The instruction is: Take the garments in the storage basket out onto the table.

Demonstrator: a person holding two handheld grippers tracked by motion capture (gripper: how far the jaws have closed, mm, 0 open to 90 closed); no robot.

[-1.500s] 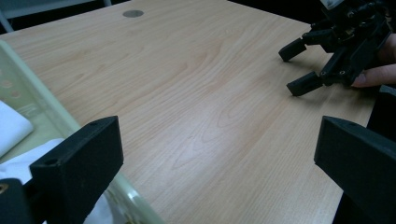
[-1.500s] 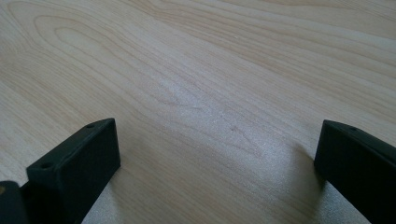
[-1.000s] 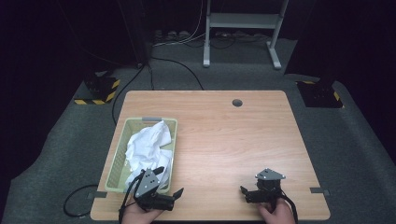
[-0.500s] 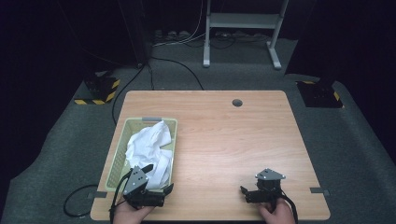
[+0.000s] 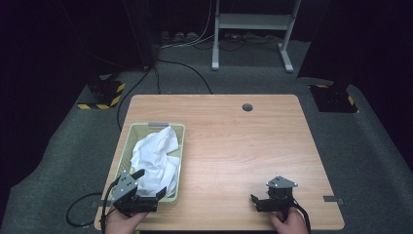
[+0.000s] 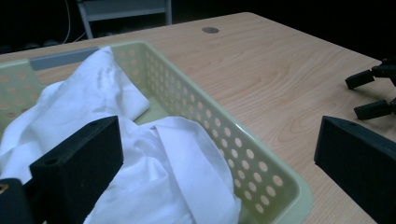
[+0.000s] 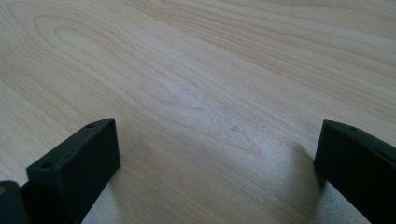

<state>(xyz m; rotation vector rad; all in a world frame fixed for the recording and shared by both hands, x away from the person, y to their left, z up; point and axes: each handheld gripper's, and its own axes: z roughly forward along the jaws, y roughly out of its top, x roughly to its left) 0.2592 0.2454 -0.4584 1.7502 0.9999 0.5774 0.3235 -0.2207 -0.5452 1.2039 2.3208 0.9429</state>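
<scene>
At the near left corner of the wooden tabletop (image 5: 234,141), a pale green perforated basket (image 5: 178,131) holds a crumpled white cloth (image 5: 155,156). Left gripper (image 5: 150,184) hovers at the basket's near end, jaws spread wide, one over the cloth, one outside the rim. Right gripper (image 5: 254,202) rests near the tabletop's front edge, well apart, jaws spread over bare wood. No readable writing.

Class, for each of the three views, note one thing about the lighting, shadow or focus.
High view: the wooden table is lit while the surroundings fall into darkness. Left gripper view: the near jaws are soft, the white cloth in the green basket sharper. Right gripper view: soft shadows lie on the wood beside the jaws of the right gripper.
</scene>
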